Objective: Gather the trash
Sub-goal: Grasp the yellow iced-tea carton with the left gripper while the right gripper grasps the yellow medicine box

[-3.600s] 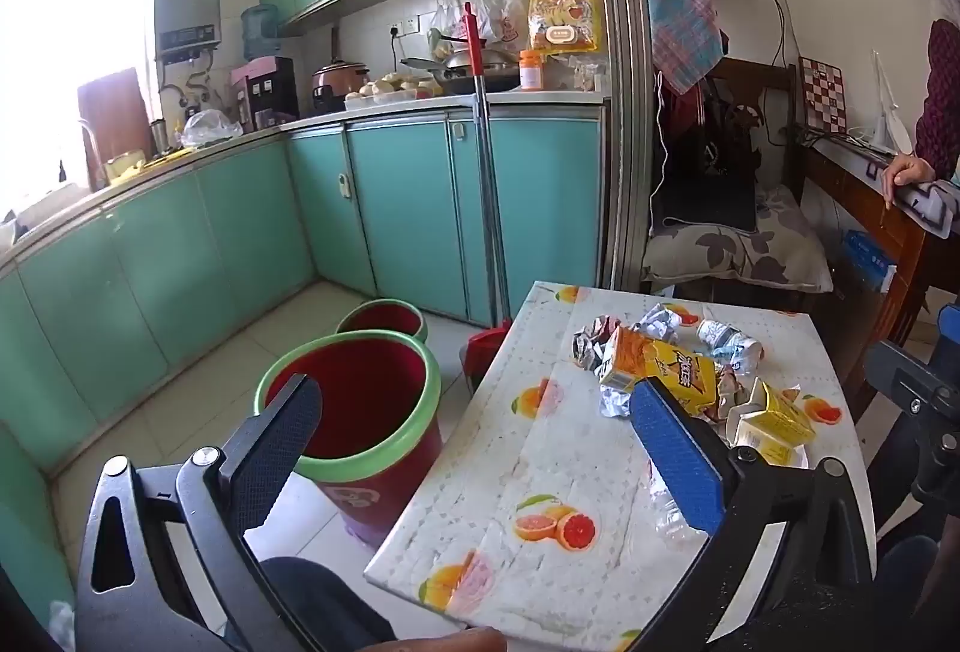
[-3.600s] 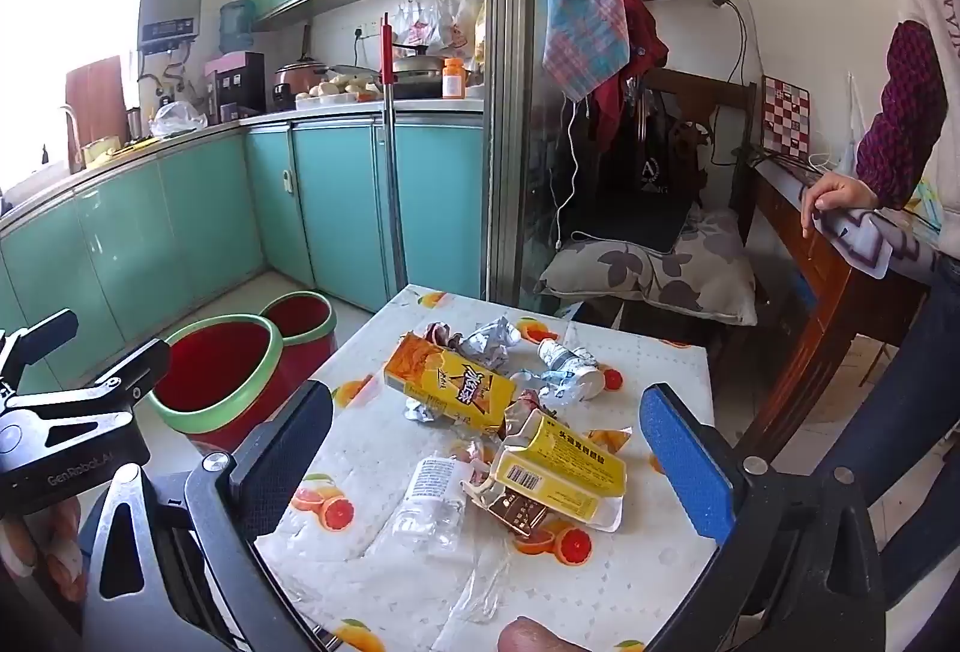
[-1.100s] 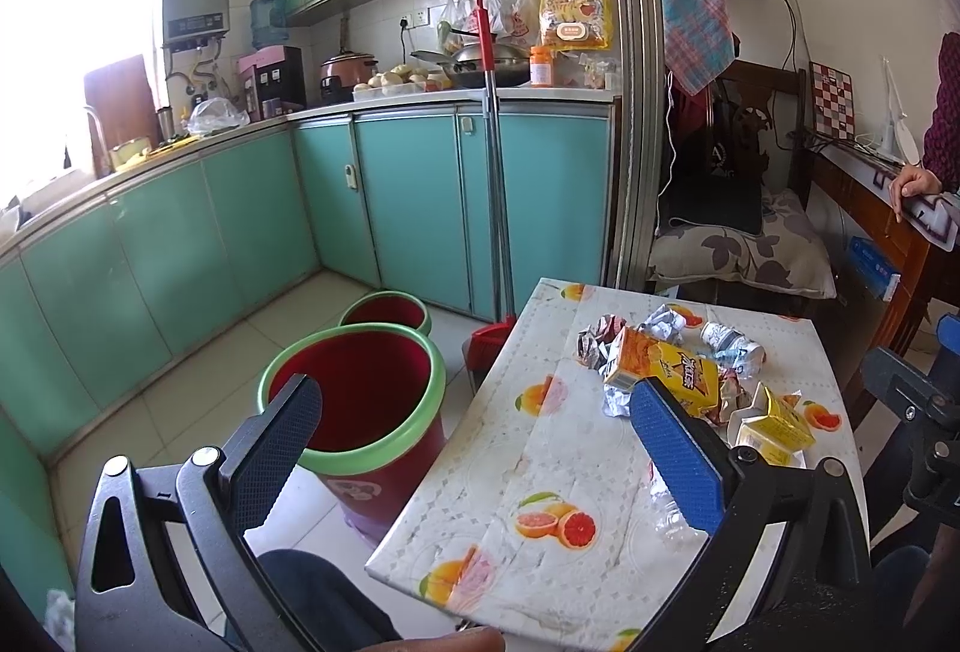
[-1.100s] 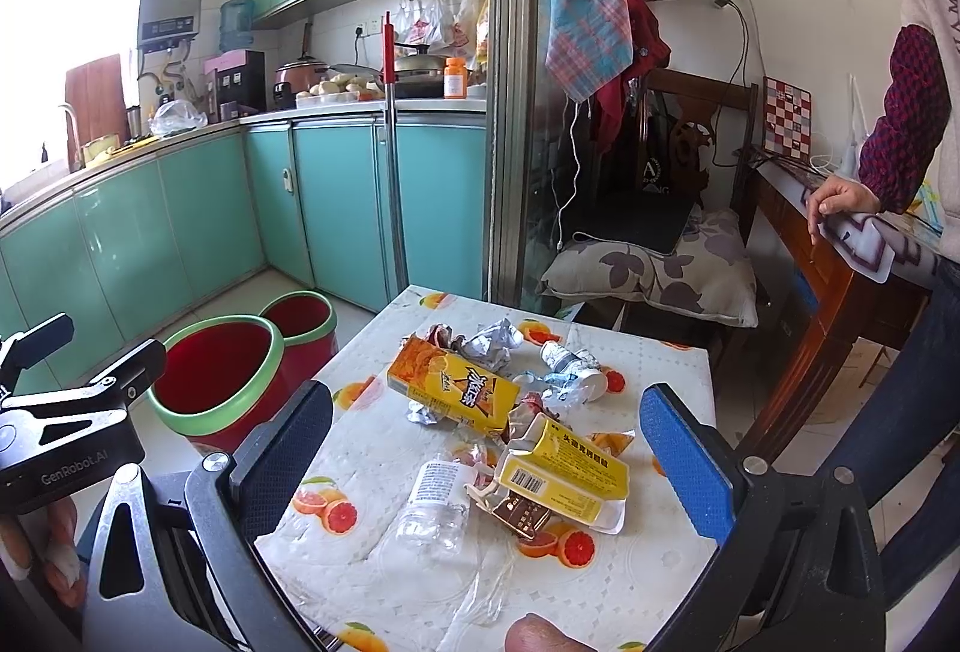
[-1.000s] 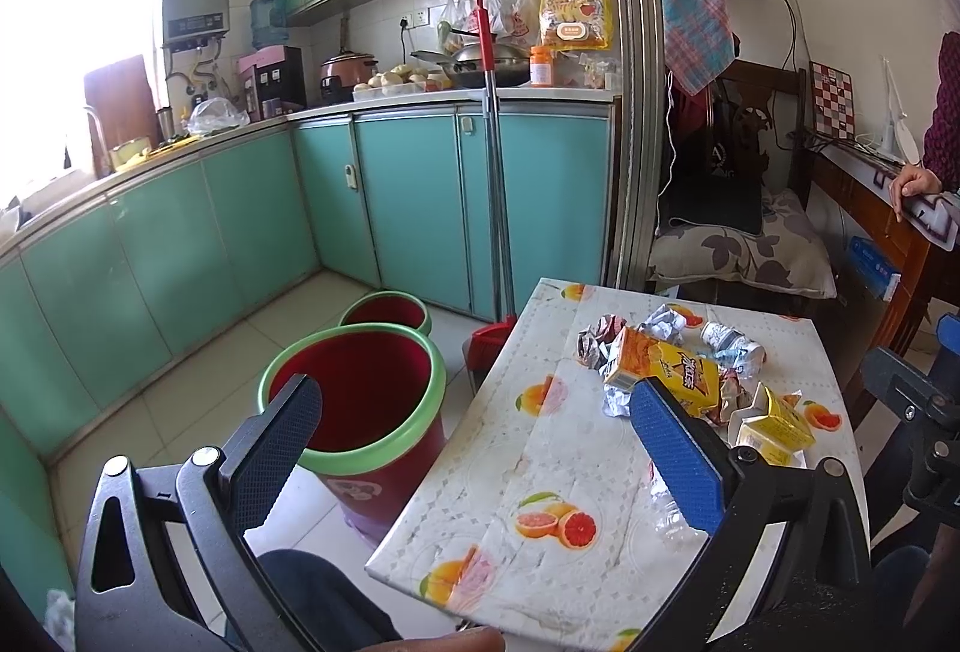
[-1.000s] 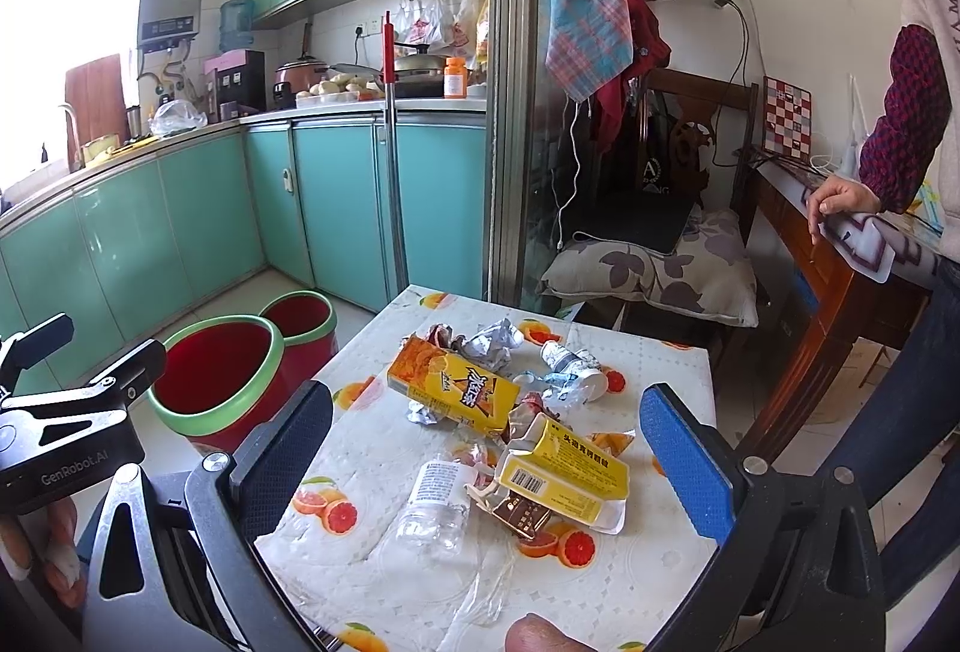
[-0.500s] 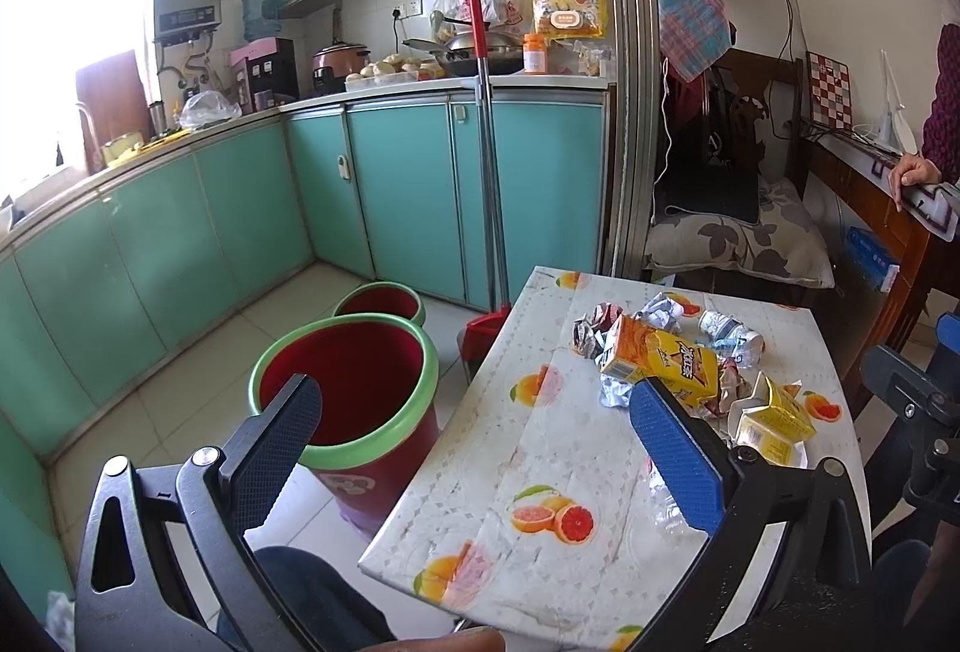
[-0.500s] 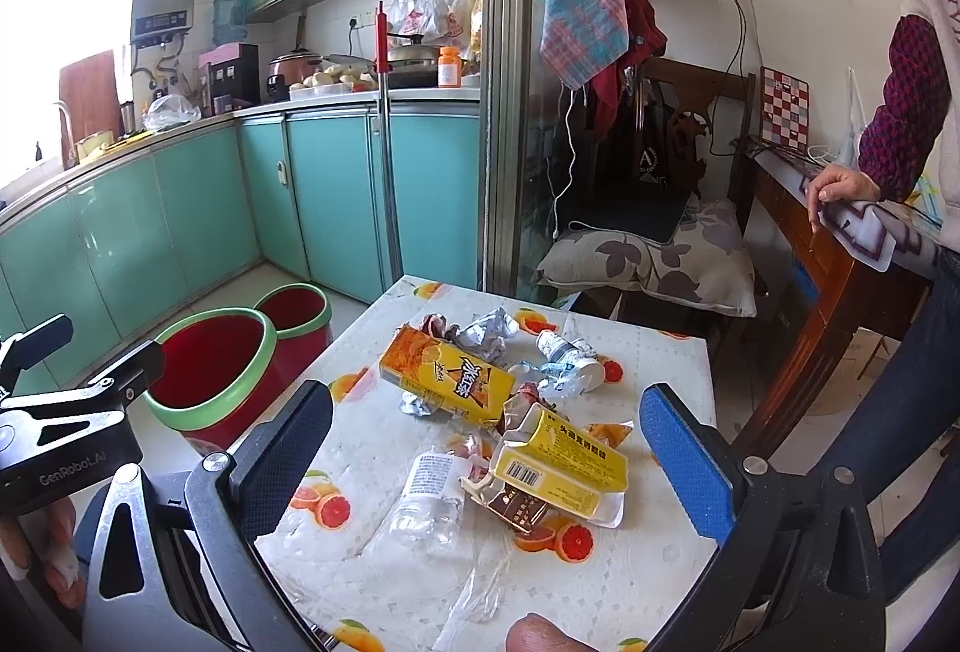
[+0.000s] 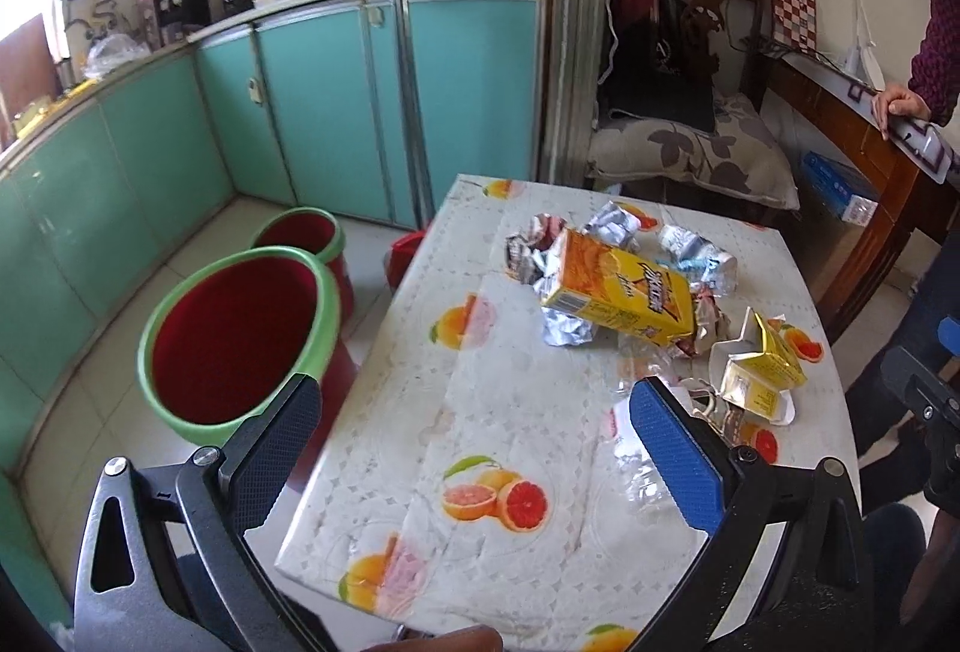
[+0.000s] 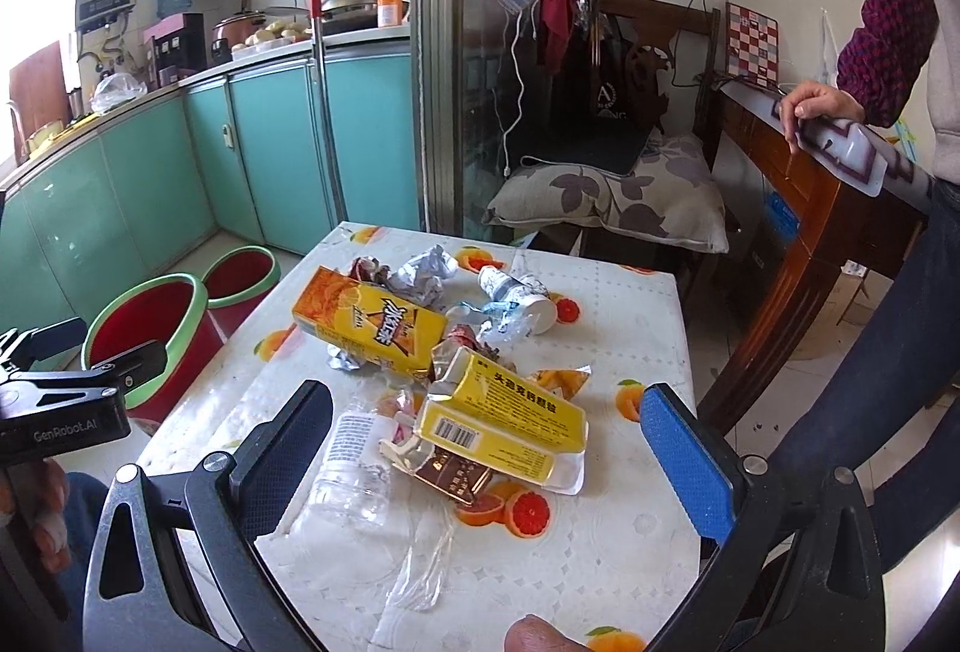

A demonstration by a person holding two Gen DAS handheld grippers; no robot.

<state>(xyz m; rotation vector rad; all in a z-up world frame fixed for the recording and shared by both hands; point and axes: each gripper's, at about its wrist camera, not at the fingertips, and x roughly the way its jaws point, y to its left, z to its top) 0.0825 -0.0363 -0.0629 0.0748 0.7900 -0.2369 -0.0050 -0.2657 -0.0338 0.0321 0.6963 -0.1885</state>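
Small table (image 10: 600, 562) with fruit-print cloth, taken as landmark; near edge cut off by the frame bottom in both views. Left of table, on tiled floor: large red bucket (image 9: 234, 328) with green rim, mouth open upward, just beside the table's left edge; second, smaller red bucket (image 9: 303, 238) behind it, partly hidden by the first. Bare floor (image 9: 102, 382) showing between large bucket and teal cabinets (image 9: 324, 112). Behind table: mop handle (image 9: 402, 52) leaning on cabinets, cushioned chair (image 10: 606, 196) close to the far edge. Right of table: wooden desk (image 10: 822, 208) near the far right corner, a bystander's hand (image 10: 810, 103) resting on it. Trash heaped on the table's far and right half; near left half of cloth bare. Largest piece: orange-yellow carton (image 10: 372, 322), lying tilted on crumpled foil wrappers (image 10: 426, 271). Nearer: yellow box (image 10: 504, 418) with barcode, lying over a brown wrapper (image 10: 450, 475), wrapper's full shape hidden. Clear plastic bottle (image 10: 354, 466) on its side just left of the yellow box, hard to make out against the cloth. Crushed bottle with white cap (image 10: 516, 301) beyond, at heap's far side. Left gripper (image 9: 474, 448) hovering over table's near left part, jaws spread wide, nothing between them. Right gripper (image 10: 486, 448) above the yellow box, jaws likewise released and apart, pads clear of the trash.
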